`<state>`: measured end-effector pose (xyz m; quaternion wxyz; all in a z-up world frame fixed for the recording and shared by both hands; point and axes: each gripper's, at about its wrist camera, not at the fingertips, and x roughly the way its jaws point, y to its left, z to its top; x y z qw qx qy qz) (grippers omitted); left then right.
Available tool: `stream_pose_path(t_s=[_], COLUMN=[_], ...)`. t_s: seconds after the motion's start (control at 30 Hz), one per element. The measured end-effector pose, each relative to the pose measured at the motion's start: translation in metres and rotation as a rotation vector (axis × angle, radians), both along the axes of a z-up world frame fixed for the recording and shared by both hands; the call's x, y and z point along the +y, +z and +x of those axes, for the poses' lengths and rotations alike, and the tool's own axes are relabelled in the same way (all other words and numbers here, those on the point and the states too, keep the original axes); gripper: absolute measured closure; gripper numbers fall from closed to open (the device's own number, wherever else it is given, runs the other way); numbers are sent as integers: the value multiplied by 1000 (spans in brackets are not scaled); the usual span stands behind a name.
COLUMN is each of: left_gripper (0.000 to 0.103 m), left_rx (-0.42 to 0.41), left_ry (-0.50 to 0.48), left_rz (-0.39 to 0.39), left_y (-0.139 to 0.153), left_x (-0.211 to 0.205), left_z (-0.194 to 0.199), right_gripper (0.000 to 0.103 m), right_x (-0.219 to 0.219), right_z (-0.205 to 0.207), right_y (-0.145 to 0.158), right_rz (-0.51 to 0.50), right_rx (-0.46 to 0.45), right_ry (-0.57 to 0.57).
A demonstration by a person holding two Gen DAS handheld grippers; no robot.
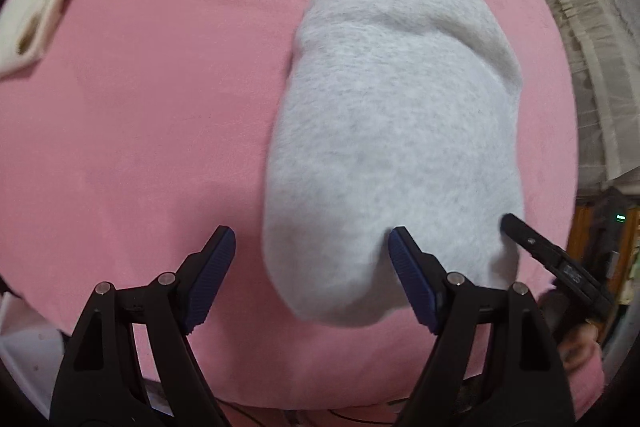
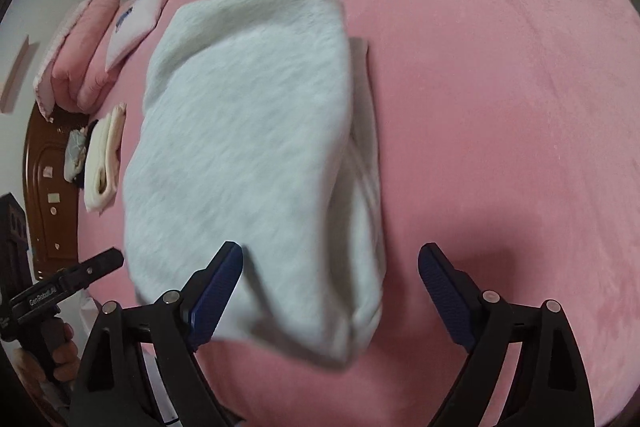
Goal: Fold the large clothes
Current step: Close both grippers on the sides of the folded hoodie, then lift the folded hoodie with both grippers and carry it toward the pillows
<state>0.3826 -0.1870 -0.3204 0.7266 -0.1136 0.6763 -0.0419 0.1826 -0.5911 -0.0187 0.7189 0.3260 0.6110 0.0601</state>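
Bed cover (image 1: 140, 147): pink, it carries everything.
Grey garment (image 1: 392, 147): folded bundle lying on the cover, long axis running away from both grippers.
Left gripper (image 1: 312, 255): jaws spread, empty; bundle's near end ahead, toward its right finger.
Right gripper (image 2: 330, 271): jaws spread, empty; bundle ahead-left. Both seem equally near.
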Motion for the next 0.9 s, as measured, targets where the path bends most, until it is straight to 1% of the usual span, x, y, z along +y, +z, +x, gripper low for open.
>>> stream_pose_path(t_s=[0.03, 0.07, 0.1, 0.17, 0.2, 0.23, 0.27, 0.37, 0.4, 0.47, 0.53, 0.63, 0.67, 0.7, 0.73, 0.77, 0.8, 0.83, 0.87, 0.9], left_gripper=[26, 26, 26, 26, 24, 21, 17, 5, 1, 0, 0, 0, 0, 1, 1, 3, 6, 8, 12, 16], left_rx=[4, 9, 13, 19, 21, 16, 3, -50, -56, -66, -82, -98, -103, -106, -108, -115, -128, -147, -166, -185], left_ry=[2, 7, 8, 17, 19, 12, 1, -60, -68, -74, -88, -78, -63, -52, -43, -38, -37, -34, -28, -24], left_rz=[-30, -79, -123, -177, -197, -215, -213, -209, -217, -248, -268, -312, -324, -328, -326, -314, -292, -271, -254, -240], left_y=[-3, -9, -14, -22, -25, -29, -30, -35, -38, -47, -50, -59, -61, -62, -62, -61, -58, -54, -50, -45], left_x=[1, 3, 5, 7, 8, 8, 7, 2, 1, 3, 6, 12, 15, 17, 18, 17, 13, 10, 6, 3], left_z=[3, 9, 15, 23, 26, 31, 35, 43, 45, 51, 55, 60, 60, 60, 59, 58, 56, 52, 48, 45], right_gripper=[12, 11, 10, 10, 7, 5, 1, 0, 0, 0, 0, 1, 5, 16, 21, 28, 38, 43, 51, 56], right_x=[-3, -7, -10, -12, -11, -11, -11, -10, -10, -11, -11, -11, -10, -9, -14, -16, -18, -20, -25, -28], right_z=[5, 13, 21, 32, 38, 42, 45, 55, 59, 65, 73, 89, 94, 97, 102, 103, 102, 101, 99, 97], right_y=[-8, -22, -38, -63, -75, -82, -87, -94, -96, -100, -104, -106, -106, -104, -102, -98, -93, -89, -83, -76], right_rz=[33, 99, 186, 298, 336, 353, 370, 433, 455, 498, 528, 593, 605, 613, 615, 610, 601, 594, 587, 580], right_rx=[2, 9, 17, 42, 53, 54, 51, 16, -2, -19, -13, -15, -19, -35, -44, -57, -72, -85, -102, -123], right_ry=[2, 11, 22, 45, 58, 67, 75, 96, 99, 91, 90, 94, 98, 102, 103, 97, 92, 83, 63, 51])
